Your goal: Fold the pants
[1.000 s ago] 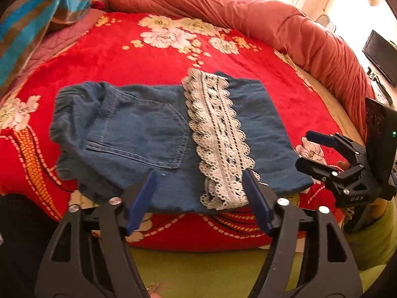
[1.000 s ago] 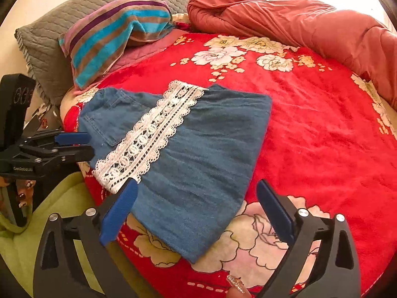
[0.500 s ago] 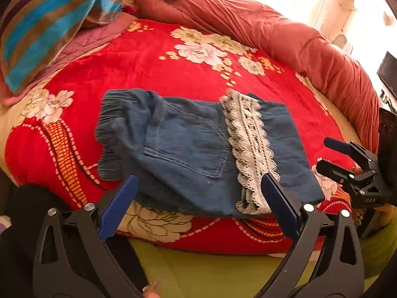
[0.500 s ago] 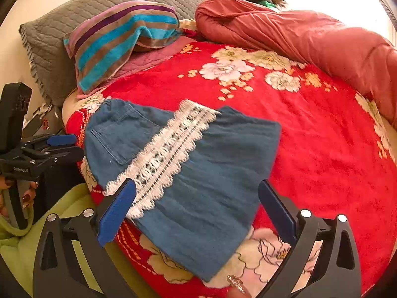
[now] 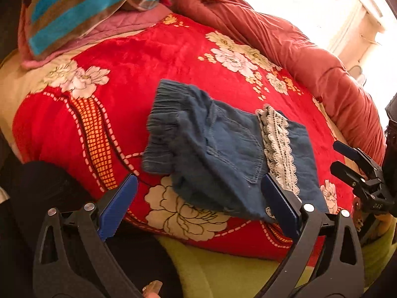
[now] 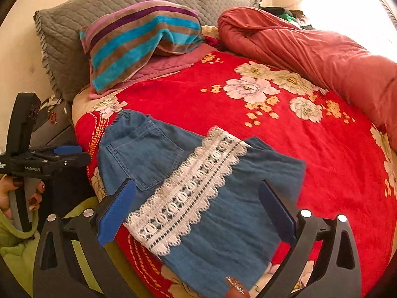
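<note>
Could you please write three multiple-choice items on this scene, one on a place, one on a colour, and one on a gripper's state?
1. Where do the folded blue denim pants lie?
A. On the red floral blanket
B. On the grey quilted pillow
C. On the floor

2. What colour is the lace band across the pants?
A. Black
B. White
C. Yellow

3. How is the right gripper?
A. Shut on the pants
B. Shut on the lace
C. Open, holding nothing

Answers: 1 A, the denim rests flat on the blanket near the bed's edge; 2 B, the lace shows white against the blue; 3 C, its blue fingers stand wide apart, gripping nothing.
</note>
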Action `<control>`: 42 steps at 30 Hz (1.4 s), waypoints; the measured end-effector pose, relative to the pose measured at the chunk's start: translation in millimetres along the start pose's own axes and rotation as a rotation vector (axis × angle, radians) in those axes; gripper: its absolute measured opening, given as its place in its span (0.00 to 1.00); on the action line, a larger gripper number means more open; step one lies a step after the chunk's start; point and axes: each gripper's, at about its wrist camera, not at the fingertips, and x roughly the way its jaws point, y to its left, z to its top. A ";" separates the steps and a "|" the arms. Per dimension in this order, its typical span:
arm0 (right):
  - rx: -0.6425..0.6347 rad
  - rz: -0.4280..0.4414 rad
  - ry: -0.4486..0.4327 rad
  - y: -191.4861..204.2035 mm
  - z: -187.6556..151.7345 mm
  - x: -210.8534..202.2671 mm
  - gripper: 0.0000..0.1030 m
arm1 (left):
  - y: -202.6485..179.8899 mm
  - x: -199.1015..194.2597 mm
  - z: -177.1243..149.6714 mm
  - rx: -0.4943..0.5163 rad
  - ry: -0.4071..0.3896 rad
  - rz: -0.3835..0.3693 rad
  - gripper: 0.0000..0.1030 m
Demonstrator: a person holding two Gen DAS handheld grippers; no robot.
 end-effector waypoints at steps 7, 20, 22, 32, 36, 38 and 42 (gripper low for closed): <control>-0.048 0.033 0.003 15.0 20.5 15.2 0.95 | 15.6 8.0 -1.9 -0.049 0.024 -0.031 0.90; -0.147 0.122 0.090 43.3 61.2 66.2 0.95 | 17.3 29.7 -9.0 -0.058 0.077 -0.148 0.83; -0.182 0.123 0.101 48.5 69.9 75.8 0.95 | 18.1 34.5 -8.6 -0.070 0.084 -0.161 0.79; -0.287 0.220 0.237 74.8 107.2 147.8 0.95 | 35.3 50.6 -0.8 -0.157 0.072 -0.206 0.77; -0.303 0.261 0.277 85.7 115.8 170.8 0.95 | 37.0 53.4 0.7 -0.148 0.067 -0.224 0.77; -0.316 0.294 0.300 92.0 118.1 181.2 0.95 | 39.8 53.3 0.8 -0.152 0.064 -0.234 0.77; -0.321 0.351 0.350 99.5 118.4 202.1 0.94 | 40.0 57.3 4.3 -0.146 0.057 -0.235 0.77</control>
